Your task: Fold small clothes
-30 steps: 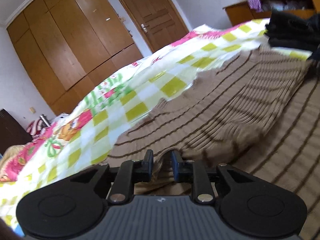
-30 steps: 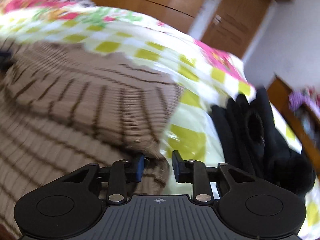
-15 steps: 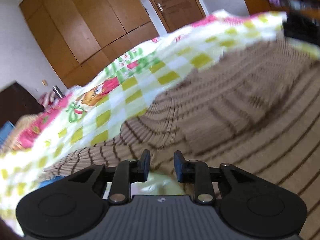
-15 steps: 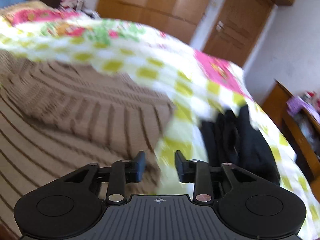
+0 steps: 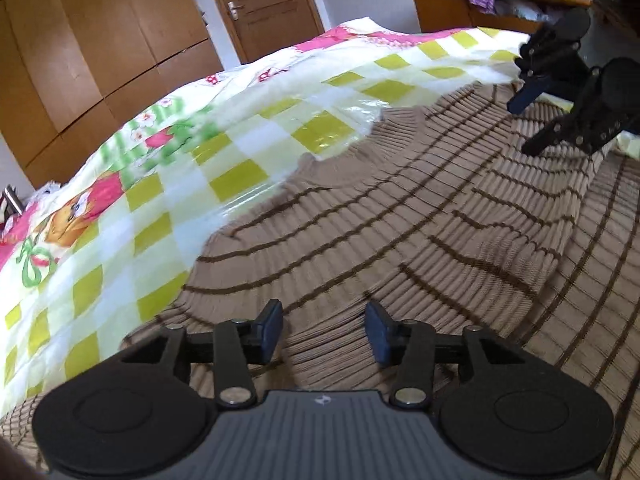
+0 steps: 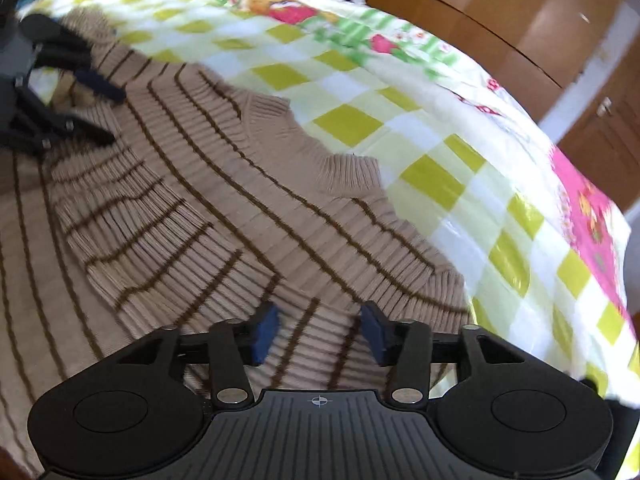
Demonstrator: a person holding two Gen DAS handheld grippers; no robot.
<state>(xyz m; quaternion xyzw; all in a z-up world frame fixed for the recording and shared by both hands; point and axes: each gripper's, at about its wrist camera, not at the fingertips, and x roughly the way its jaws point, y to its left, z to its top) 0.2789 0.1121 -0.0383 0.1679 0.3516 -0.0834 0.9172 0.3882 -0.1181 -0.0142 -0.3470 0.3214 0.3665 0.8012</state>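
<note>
In the left wrist view, a tan ribbed sweater (image 5: 400,232) with thin dark brown stripes lies spread on the bed, over a checked bedspread (image 5: 224,148) of yellow-green and white squares with pink cartoon prints. One sleeve is folded across the body of the sweater, its ribbed cuff edge lying on the right side, and the round neckline sits near the top edge against the bedspread. The left gripper (image 5: 324,330) hangs just above the knit with its jaws opening; sweater fabric shows in the gap below them, but the blue pads press on nothing. The right gripper (image 5: 536,124) appears at the far right over the sweater's far side, its fingers spread apart. Behind the bed stand a wooden wardrobe (image 5: 100,32), a closed wooden door (image 5: 260,4) and a wooden desk (image 5: 460,12) piled with clutter. In the right wrist view, the same sweater (image 6: 240,200) fills the left and middle, with the folded sleeve crossing its front and the neckline facing the bedspread (image 6: 460,152). The right gripper (image 6: 320,330) sits over the shoulder area with its jaws opening, nothing clamped between them. The left gripper (image 6: 104,114) is at the far left edge, also unclamped, above the sweater. The wardrobe (image 6: 520,12) runs along the top right.
</note>
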